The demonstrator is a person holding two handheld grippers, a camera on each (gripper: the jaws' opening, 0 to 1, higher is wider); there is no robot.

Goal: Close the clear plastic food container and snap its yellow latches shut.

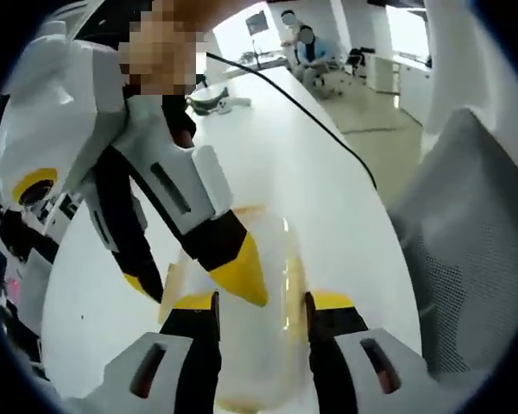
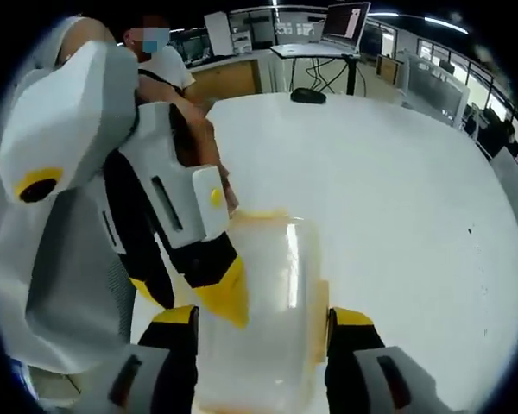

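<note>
Container sits on the white bench, lid on top, w/ left tongs spread wide, one jaw each side of it, and the right tongs reaching in from the other end w/ a yellow tip down on the lid. Same deal in right gripper view: right tongs open and straddling the container, left tongs coming in, tip on the lid. Yellow latch shows along the box's edge but can't tell if it's snapped; chair just beside the bench.

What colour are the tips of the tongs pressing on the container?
Yellow tips on black, clearest in the right gripper view.
</note>
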